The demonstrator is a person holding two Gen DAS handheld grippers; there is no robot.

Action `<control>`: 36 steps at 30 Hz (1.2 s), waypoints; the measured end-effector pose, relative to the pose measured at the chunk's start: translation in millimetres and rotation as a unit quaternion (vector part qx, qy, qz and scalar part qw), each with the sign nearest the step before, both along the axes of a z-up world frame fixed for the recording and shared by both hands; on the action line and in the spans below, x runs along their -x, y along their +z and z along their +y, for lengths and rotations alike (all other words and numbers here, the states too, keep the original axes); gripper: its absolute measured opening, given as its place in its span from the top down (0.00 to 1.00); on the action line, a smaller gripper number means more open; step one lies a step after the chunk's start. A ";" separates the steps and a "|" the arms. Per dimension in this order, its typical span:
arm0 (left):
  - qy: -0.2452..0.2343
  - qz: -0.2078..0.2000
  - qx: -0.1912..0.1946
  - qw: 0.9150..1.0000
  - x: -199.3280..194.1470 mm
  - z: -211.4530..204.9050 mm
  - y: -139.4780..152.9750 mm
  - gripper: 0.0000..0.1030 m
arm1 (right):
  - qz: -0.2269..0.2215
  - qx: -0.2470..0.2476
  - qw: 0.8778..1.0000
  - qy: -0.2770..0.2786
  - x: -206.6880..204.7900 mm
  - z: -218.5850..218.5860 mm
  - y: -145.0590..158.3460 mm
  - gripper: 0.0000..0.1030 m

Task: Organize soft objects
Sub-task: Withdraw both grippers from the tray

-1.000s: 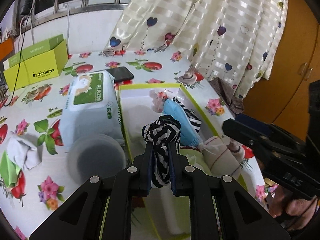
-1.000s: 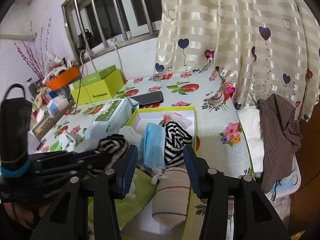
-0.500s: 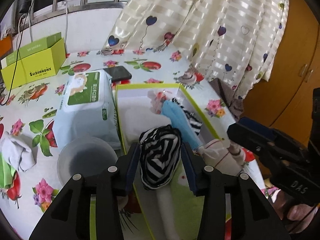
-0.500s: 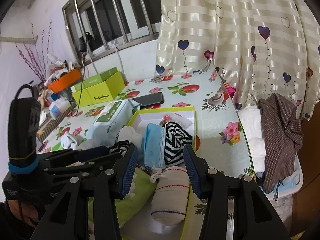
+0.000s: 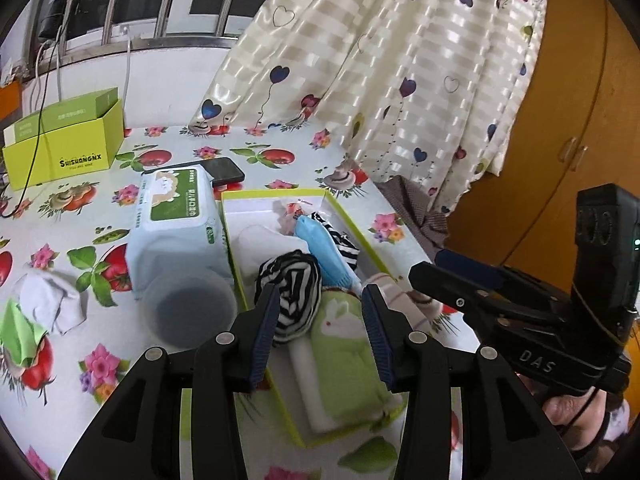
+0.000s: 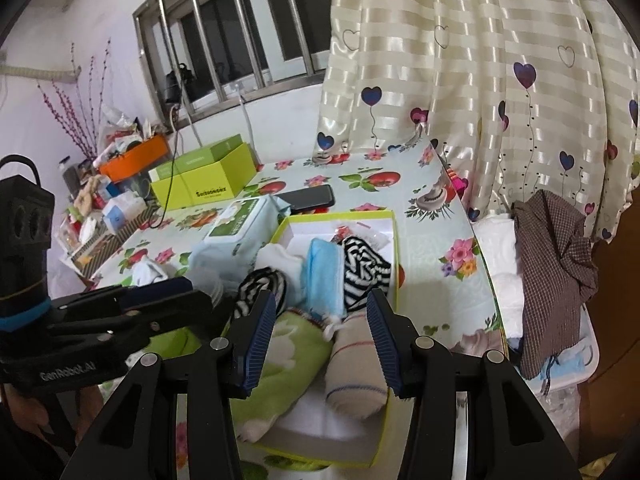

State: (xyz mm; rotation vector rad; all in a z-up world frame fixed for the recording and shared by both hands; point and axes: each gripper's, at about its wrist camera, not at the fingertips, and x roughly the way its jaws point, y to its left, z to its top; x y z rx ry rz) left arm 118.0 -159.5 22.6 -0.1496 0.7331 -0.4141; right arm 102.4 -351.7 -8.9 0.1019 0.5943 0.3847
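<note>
A yellow-green rimmed box holds several soft items. A rolled black-and-white striped sock lies in it beside a blue cloth, a white sock, a green rabbit towel and a beige striped sock. My left gripper hovers open just above and behind the rolled sock, its pads apart from it. Over the box's near end my right gripper stands open and empty, above the towel and the beige sock. On the flowered tablecloth at the left lie a white sock and a green cloth.
A wipes pack and a translucent round lid sit against the box's left side. A phone and a lime carton lie farther back. The curtain and a brown checked cloth are to the right.
My left gripper opened and let go of the rolled striped sock, which now lies in the box. The left gripper then drew back and up. The right gripper shifted slightly.
</note>
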 end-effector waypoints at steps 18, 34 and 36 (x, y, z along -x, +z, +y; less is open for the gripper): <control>0.039 -0.019 -0.014 0.999 57.4 50.7 9.4 0.57 | 0.001 0.046 0.998 0.033 50.2 58.3 13.3 0.54; 0.063 -0.015 -0.013 0.998 83.4 82.6 4.3 0.57 | 0.004 0.071 0.995 0.064 71.9 98.1 13.7 0.49; 0.065 -0.014 -0.013 0.998 84.8 85.5 3.5 0.57 | 0.005 0.073 0.995 0.066 73.4 100.9 13.4 0.49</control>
